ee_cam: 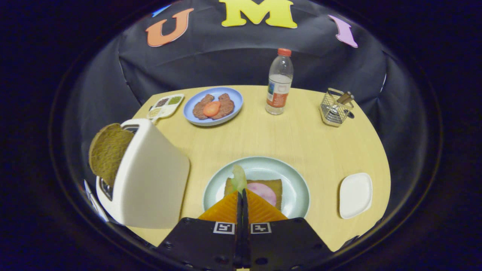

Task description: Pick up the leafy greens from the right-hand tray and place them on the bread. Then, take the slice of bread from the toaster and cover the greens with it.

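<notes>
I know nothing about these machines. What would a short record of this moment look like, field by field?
tool: tool, fingers closed together, pinching the leafy greens
greens position: held just above the bread on the pale green plate
on the bread: a pink slice
toaster: white toaster, left of the plate, a brown bread slice sticking out of it
right-hand tray: small white tray
far side of table: blue plate with food, water bottle, wire basket
likely next step: release the greens onto the bread
</notes>
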Motion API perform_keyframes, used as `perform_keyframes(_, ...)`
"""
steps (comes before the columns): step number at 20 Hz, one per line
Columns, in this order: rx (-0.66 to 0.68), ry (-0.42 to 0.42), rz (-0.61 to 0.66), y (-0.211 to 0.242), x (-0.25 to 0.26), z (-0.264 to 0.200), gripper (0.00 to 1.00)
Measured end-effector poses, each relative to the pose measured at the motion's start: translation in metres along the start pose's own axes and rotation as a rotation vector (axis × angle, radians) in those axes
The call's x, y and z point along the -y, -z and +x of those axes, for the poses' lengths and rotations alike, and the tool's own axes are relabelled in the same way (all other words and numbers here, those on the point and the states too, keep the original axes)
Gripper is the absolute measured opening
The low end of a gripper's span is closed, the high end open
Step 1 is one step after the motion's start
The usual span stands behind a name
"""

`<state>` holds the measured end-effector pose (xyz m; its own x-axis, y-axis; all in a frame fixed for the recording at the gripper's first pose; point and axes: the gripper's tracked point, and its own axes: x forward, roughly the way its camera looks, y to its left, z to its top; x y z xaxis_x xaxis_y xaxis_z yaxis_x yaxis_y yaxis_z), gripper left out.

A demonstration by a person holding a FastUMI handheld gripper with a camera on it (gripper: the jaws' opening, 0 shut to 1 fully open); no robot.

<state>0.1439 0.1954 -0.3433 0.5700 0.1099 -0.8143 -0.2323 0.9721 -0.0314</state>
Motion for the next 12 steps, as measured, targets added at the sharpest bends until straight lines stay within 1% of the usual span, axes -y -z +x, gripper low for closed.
perform_keyframes(4,-0.034,-0.011,0.037,-0.002,0.012,0.025,0.01)
perform_keyframes(6,-0.024,-0.033,0.030,-0.007,0.007,0.027,0.01)
perform_keyframes(7,-0.020,-0.037,0.022,-0.007,0.004,0.027,0.02)
perform_keyframes(8,-0.019,-0.029,0.016,-0.007,0.005,0.027,0.06)
perform_keyframes(9,-0.012,-0.007,0.016,-0.010,0.009,0.026,0.15)
perform_keyframes(10,-0.002,0.012,0.017,-0.014,0.012,0.022,0.20)
perform_keyframes(11,0.014,0.011,0.018,-0.019,0.009,0.016,0.32)
perform_keyframes(12,0.038,0.014,0.012,-0.025,0.009,0.008,0.40)
